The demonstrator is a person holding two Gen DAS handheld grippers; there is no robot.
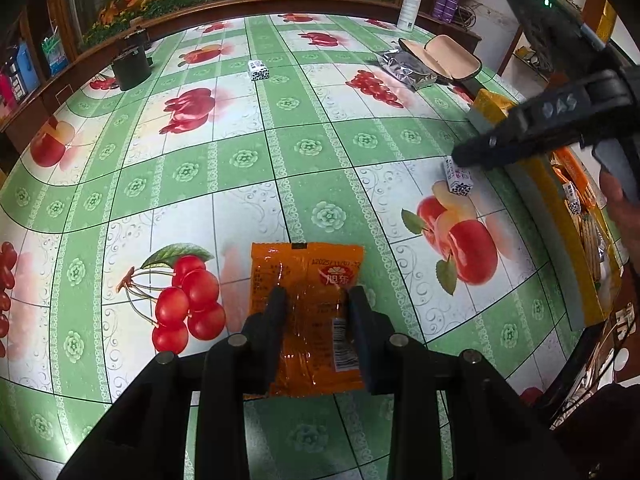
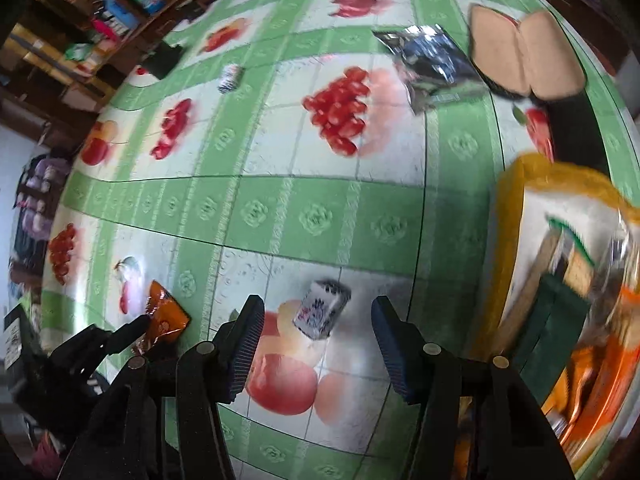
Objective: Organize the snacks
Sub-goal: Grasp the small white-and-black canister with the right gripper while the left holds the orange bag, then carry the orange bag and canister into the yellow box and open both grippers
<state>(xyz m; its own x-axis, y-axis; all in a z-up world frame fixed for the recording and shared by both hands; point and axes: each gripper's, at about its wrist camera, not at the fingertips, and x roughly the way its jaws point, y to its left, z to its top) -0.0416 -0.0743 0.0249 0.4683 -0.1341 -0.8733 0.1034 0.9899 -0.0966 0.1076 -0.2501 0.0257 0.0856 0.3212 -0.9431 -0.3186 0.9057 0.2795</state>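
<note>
Jaws of the left gripper (image 1: 316, 300) stand narrow, pressed on both sides of a flat orange plastic snack packet (image 1: 308, 280) lying low in the centre of the left wrist view, on the green checked table (image 1: 240, 152) with printed fruit. Jaws of the right gripper (image 2: 318, 316) stand apart, either side of a small white wrapped sweet with dark print (image 2: 322, 312); pads not touching it, low centre of the right wrist view. No earlier view given. A yellow-rimmed box (image 2: 508, 216) at right edge of that view holds wrapped biscuits and orange packets. Second small white sweet (image 1: 258, 70) sits upper centre of the left view, well apart. Crumpled silver foil bag (image 1: 406, 68) and open tan-lined case (image 1: 452, 56) lie upper right. A person's hand (image 1: 618, 200) shows at right edge.
</note>
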